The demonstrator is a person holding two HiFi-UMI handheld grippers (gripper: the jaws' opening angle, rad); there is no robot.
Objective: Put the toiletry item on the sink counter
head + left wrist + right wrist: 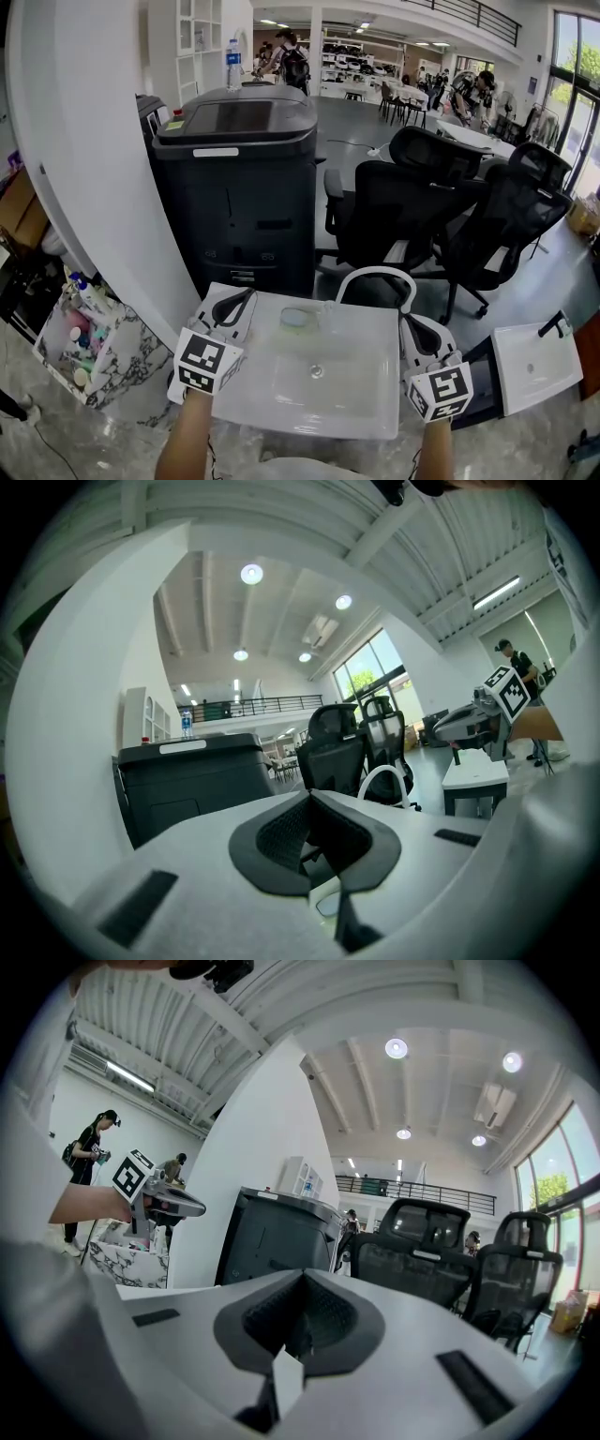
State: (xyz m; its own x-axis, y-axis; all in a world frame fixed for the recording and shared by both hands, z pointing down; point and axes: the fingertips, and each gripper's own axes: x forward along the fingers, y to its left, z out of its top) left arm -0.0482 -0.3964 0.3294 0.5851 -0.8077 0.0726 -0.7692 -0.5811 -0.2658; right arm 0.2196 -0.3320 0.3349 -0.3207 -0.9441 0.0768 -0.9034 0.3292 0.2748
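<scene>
White sink [361, 412] sits in the head view — only gripper views show left tongs [309, 797] and right tongs [302, 1277] pressed together, empty.

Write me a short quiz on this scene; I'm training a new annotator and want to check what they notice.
1. True or false: the left gripper holds a toiletry item.
2. Fill in: behind the white sink stands a large black ____.
3. Where are the toiletry bottles? A in the white sink; B in the marbled caddy at the left; C on an office chair.
Key: 1 false, its jaws are shut with nothing between them; 2 printer; 3 B.
</scene>
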